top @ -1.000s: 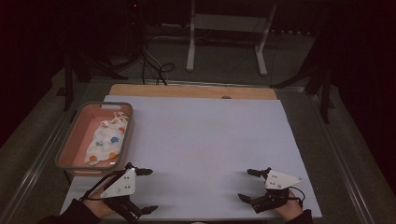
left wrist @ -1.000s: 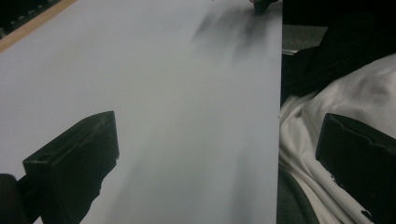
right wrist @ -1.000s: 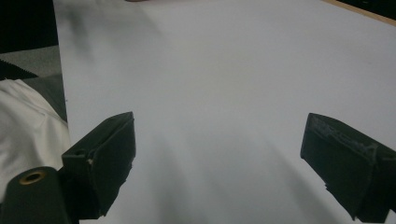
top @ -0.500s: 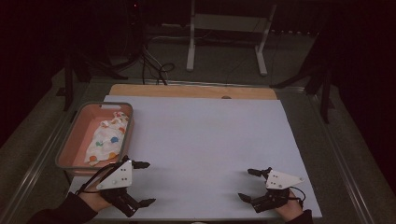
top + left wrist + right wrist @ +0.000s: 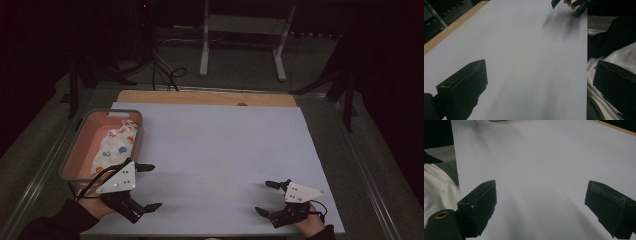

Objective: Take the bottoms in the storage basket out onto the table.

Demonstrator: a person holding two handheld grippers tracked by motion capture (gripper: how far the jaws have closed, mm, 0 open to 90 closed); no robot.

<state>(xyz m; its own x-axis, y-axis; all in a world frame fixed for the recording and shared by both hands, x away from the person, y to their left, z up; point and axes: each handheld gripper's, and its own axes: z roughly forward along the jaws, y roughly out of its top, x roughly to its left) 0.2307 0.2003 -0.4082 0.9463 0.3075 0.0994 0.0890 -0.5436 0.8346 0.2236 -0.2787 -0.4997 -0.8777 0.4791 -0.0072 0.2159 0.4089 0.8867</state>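
Left gripper (image 5: 145,185) spread wide just beside the tray (image 5: 72,152) — likely readying for its patterned cloth (image 5: 116,147); right gripper (image 5: 269,197) spread too, empty.

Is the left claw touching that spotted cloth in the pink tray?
Apart. In the high view the open left gripper sits beside the tray's near corner, while the spotted cloth lies inside, past the rim.
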